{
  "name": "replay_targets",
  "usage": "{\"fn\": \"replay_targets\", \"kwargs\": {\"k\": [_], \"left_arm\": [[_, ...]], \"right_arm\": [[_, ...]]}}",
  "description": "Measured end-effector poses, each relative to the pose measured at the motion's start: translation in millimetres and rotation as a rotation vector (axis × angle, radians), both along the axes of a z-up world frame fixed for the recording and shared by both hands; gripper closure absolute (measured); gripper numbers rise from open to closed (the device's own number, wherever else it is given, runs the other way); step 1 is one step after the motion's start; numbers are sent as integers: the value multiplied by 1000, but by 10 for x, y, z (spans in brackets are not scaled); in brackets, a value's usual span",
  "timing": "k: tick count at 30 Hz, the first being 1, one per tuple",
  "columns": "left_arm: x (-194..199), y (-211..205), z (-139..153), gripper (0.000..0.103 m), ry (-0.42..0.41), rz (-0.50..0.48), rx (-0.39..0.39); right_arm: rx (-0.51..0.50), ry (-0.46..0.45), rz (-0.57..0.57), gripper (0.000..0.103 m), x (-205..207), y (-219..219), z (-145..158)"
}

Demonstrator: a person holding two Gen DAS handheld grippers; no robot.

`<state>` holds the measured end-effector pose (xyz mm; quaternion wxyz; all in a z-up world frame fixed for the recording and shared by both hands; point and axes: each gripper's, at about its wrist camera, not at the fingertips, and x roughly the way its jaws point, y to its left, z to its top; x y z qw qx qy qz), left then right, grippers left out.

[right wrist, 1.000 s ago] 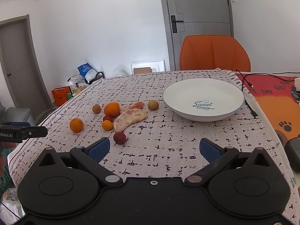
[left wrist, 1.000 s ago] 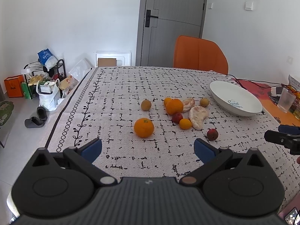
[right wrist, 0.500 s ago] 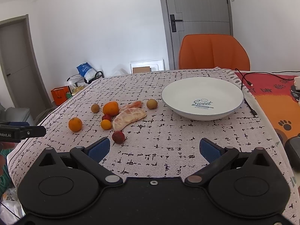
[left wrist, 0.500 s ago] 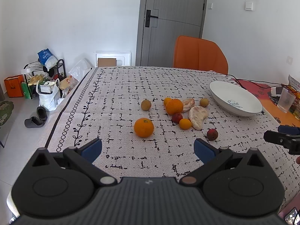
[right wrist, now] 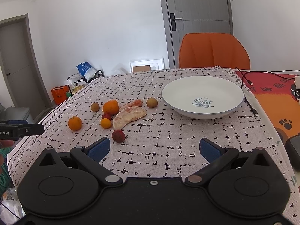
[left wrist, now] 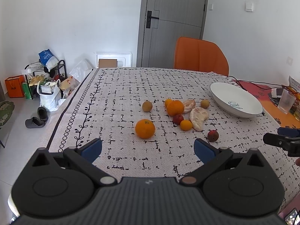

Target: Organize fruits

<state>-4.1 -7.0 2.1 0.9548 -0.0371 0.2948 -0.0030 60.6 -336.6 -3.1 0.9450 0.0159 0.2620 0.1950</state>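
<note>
Left gripper (left wrist: 148, 148) and right gripper (right wrist: 153, 148): both spread wide, nothing held, both over the worktop's (right wrist: 168, 150) near edge. Fruits lie mid-worktop in a loose cluster: large orange (left wrist: 145, 128) nearest the left gripper, peeled citrus segment (right wrist: 129, 116), small red fruit (right wrist: 118, 136) just ahead of the right gripper. White bowl (right wrist: 203, 86) toward the right edge, holding no fruit.

Home dining room. Patterned tablecloth (left wrist: 131, 86) covers counter ahead of jaws; orange chair (left wrist: 200, 56) at far edge; grey door (left wrist: 174, 18) behind it. Far left of jaws: shoe rack (left wrist: 46, 75), slippers (left wrist: 36, 117) on floor, plastic bags (left wrist: 48, 97), orange shopping bag (left wrist: 15, 87). White walls, light switch (left wrist: 249, 6).
</note>
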Motion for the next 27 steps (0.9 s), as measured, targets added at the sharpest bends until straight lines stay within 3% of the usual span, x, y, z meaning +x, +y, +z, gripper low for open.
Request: {"fn": "replay_targets", "kwargs": {"k": [12, 27], "left_arm": [[-16, 33, 2, 0, -14, -1, -8], [133, 73, -8, 0, -56, 3, -32]], "right_arm": [[-2, 0, 6, 0, 0, 21, 4], [-25, 10, 91, 0, 117, 211, -45]]}}
